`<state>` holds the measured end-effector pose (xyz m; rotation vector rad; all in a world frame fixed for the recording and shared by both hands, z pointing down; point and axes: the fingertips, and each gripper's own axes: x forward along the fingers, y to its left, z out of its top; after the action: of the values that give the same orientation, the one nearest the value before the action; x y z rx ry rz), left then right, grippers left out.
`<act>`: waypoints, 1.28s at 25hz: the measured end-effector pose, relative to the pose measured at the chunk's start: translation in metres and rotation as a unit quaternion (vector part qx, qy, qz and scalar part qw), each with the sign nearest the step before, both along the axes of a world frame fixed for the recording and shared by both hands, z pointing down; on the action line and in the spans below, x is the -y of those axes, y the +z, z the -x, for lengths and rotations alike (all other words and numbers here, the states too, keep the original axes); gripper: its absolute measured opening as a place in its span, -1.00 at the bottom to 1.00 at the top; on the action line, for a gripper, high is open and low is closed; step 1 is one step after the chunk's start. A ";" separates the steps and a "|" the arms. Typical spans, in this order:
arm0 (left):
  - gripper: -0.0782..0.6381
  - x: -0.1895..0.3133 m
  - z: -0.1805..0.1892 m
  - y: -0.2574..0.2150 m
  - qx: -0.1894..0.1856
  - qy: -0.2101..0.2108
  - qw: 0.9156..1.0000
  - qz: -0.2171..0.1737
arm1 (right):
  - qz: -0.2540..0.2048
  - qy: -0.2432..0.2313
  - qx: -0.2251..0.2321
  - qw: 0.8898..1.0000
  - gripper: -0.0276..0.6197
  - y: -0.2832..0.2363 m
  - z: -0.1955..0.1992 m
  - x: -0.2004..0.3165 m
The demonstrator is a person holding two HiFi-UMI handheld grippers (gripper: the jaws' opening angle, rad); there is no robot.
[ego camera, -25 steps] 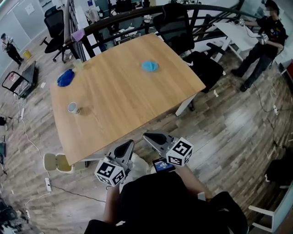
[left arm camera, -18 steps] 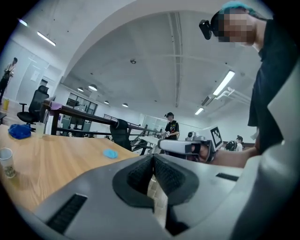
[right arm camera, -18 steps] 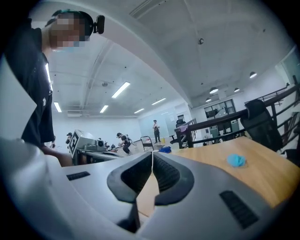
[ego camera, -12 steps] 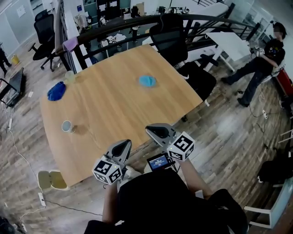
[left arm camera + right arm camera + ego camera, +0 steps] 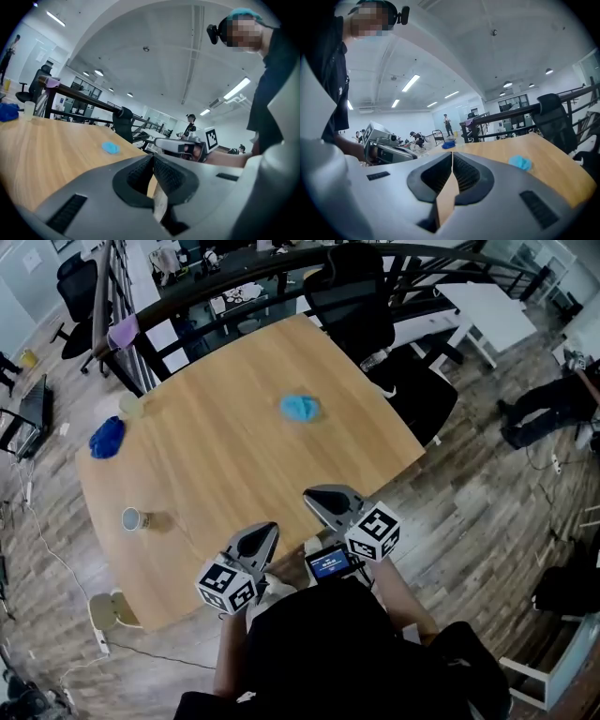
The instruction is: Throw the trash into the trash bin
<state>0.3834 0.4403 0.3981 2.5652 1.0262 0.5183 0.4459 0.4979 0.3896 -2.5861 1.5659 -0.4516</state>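
Observation:
A light blue crumpled piece of trash [image 5: 301, 408] lies on the far half of the wooden table [image 5: 234, 465]; it also shows in the left gripper view [image 5: 111, 148] and the right gripper view [image 5: 520, 162]. A darker blue wad [image 5: 106, 437] sits at the far left corner beside a clear cup [image 5: 131, 405]. A paper cup [image 5: 132, 519] lies on its side near the left edge. My left gripper [image 5: 265, 531] [image 5: 153, 157] and right gripper [image 5: 314, 495] [image 5: 452, 153] are side by side over the table's near edge. Both are shut and hold nothing. I make out no trash bin.
Black office chairs [image 5: 352, 287] and a dark railing [image 5: 234, 282] stand behind the table. A person [image 5: 553, 404] is at the right edge near a white table [image 5: 487, 310]. A pale stool [image 5: 105, 610] and cables lie on the floor by the near left corner.
Both grippers have moved forward from over the floor to over the table's near edge. The table now sits closer in view, and the person at the right has slid mostly out of frame.

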 end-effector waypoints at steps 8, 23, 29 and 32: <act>-0.76 -0.012 -0.042 0.044 0.057 -0.021 0.998 -0.020 | 0.082 0.011 -0.008 0.997 -0.90 0.073 -0.107 -0.025; -0.76 -0.009 -0.060 0.080 0.124 -0.044 0.989 -0.066 | 0.247 0.087 0.018 0.965 -0.26 0.236 -0.307 -0.007; -0.76 0.009 -0.064 0.085 0.130 -0.066 0.987 -0.068 | 0.248 0.084 0.008 0.965 -0.91 0.237 -0.301 -0.005; -0.76 0.010 -0.064 0.085 0.130 -0.067 0.987 -0.063 | 0.225 0.086 0.001 0.970 -0.91 0.225 -0.298 -0.004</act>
<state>0.4472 0.4300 0.4828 2.5622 0.7482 0.8788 0.7438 0.5019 0.6142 -3.0111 1.3455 -0.8827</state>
